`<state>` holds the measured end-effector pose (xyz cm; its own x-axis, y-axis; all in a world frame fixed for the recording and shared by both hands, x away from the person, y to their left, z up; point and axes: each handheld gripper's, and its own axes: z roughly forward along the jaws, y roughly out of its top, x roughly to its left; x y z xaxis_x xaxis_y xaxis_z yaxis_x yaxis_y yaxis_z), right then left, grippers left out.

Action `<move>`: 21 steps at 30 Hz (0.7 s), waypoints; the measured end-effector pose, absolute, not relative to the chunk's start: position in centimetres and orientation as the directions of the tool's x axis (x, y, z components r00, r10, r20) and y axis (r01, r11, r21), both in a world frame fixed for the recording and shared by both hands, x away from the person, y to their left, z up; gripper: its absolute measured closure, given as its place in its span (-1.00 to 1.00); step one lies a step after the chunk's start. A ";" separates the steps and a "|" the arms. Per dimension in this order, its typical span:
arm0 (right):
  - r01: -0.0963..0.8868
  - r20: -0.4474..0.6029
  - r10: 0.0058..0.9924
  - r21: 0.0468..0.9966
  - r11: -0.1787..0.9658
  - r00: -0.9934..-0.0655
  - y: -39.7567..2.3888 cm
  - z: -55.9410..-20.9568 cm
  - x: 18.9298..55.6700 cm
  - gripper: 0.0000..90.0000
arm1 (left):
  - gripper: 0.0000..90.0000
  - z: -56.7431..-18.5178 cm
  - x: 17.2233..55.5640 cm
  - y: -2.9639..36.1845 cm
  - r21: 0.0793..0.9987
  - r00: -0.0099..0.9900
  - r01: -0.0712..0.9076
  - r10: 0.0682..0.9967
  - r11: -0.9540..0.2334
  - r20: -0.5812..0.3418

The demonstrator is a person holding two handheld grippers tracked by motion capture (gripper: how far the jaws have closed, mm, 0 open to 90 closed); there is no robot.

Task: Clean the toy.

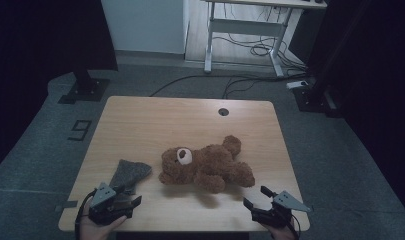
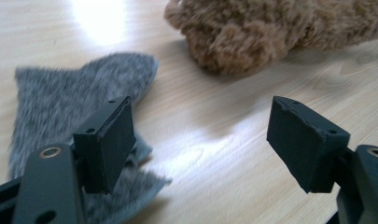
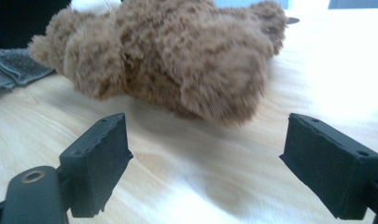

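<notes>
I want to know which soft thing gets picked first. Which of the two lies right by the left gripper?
The grey cloth. It lies flat right at the open left gripper, while the brown teddy bear lies farther off at the table's middle.

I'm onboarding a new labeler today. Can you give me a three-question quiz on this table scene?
1. True or false: the left tool is shut on the grey cloth.
2. Which thing lies nearer the right tool? A) grey cloth B) teddy bear C) the round hole in the table
3. Fill in: the teddy bear lies on the wooden ____.

Key:
1. False. Its jaws stand apart, and one is over the cloth's edge in the left gripper view.
2. B.
3. table.
</notes>
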<state>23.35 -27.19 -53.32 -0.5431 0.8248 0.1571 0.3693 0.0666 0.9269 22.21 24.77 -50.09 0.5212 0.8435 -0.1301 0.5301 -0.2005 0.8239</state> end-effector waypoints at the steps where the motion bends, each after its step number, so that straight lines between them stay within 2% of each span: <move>1: 0.371 0.159 0.826 0.926 0.064 -0.540 -27.3 -53.5 23.2 -0.69 | -0.48 -50.3 22.0 24.9 0.824 0.513 0.533 0.848 -0.193 -0.133; 8: 0.388 0.148 0.845 0.918 0.075 -0.513 -27.4 -54.7 23.2 -0.67 | -0.46 -51.4 22.2 25.2 0.811 0.501 0.553 0.854 -0.188 -0.143; 15: 0.402 0.131 0.837 0.909 0.113 -0.531 -27.0 -55.3 23.5 -0.67 | -0.45 -51.6 22.3 25.1 0.811 0.505 0.551 0.853 -0.197 -0.136; 21: 0.390 0.135 0.833 0.915 0.103 -0.536 -27.0 -55.0 23.4 -0.67 | -0.45 -51.4 22.2 24.9 0.815 0.511 0.547 0.848 -0.194 -0.141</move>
<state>23.38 -27.02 -54.98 -0.5362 0.8332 0.1350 0.3900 0.1028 0.9151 22.22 24.93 -51.44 0.5108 0.8480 -0.1411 0.5466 -0.1937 0.8147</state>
